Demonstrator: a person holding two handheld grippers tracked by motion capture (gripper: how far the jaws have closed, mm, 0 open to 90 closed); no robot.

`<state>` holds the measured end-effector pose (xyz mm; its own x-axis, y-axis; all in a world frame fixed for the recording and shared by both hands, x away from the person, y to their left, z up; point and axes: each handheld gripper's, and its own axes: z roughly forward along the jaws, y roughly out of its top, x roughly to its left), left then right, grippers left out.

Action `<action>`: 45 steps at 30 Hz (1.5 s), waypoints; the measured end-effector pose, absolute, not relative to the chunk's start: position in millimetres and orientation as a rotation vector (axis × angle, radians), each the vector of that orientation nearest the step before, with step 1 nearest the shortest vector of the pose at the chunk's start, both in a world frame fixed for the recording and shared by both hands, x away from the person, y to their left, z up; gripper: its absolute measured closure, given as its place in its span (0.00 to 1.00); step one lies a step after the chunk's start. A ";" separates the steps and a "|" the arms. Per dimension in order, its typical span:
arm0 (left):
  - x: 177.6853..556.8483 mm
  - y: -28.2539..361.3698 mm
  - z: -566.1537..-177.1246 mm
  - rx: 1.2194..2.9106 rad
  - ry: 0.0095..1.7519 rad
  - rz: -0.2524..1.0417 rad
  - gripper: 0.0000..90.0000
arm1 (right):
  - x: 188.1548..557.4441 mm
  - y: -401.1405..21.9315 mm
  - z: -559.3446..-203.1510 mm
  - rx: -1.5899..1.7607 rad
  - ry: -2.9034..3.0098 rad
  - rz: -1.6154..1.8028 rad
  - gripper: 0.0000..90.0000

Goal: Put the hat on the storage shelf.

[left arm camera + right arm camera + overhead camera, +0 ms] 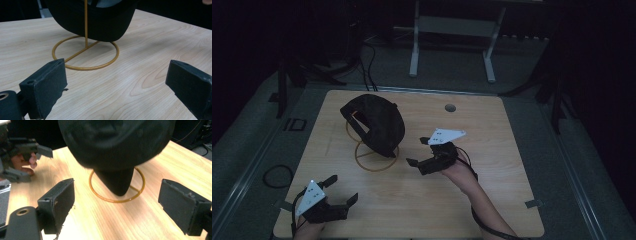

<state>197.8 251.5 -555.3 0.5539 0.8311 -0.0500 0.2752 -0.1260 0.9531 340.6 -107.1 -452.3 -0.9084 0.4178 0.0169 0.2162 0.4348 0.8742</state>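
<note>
Both grippers (341,190) (418,151) level, fingers apart.

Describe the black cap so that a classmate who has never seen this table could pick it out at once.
On the wooden table, look left of centre, ahead of both grippers. There a thin yellow wire stand rises from a ring base. The black cap hangs on it, the one dark, rounded cloth thing there.

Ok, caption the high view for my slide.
Black cap on a wire stand, both open grippers clear of it.
</note>
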 end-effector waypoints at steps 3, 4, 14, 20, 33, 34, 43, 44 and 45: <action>197.2 251.6 -555.4 1.678 0.938 0.625 0.04 | 339.6 -110.1 -461.0 0.580 2.484 1.477 0.15; 196.8 251.5 -555.4 1.679 0.937 0.626 0.04 | 339.4 -110.9 -463.8 0.583 2.486 1.480 0.15; 196.3 251.5 -555.2 1.676 0.936 0.624 0.04 | 332.8 -117.0 -484.2 0.555 2.507 1.460 0.15; 196.3 251.8 -555.5 1.676 0.938 0.623 0.04 | 327.9 -124.8 -495.1 0.520 2.526 1.424 0.15; 196.9 250.3 -556.8 1.689 0.935 0.617 0.04 | 316.9 -151.9 -521.5 0.541 2.555 1.430 0.16; 197.3 250.3 -557.3 1.689 0.934 0.617 0.04 | 315.4 -153.9 -523.7 0.536 2.560 1.426 0.16; 197.8 248.4 -559.1 1.711 0.928 0.604 0.04 | 303.2 -181.5 -539.5 0.554 2.515 1.496 0.16; 197.8 248.4 -559.1 1.711 0.928 0.604 0.04 | 302.6 -184.6 -540.5 0.563 2.515 1.489 0.16; 197.7 248.2 -559.1 1.707 0.927 0.600 0.04 | 301.9 -187.5 -541.7 0.564 2.515 1.475 0.16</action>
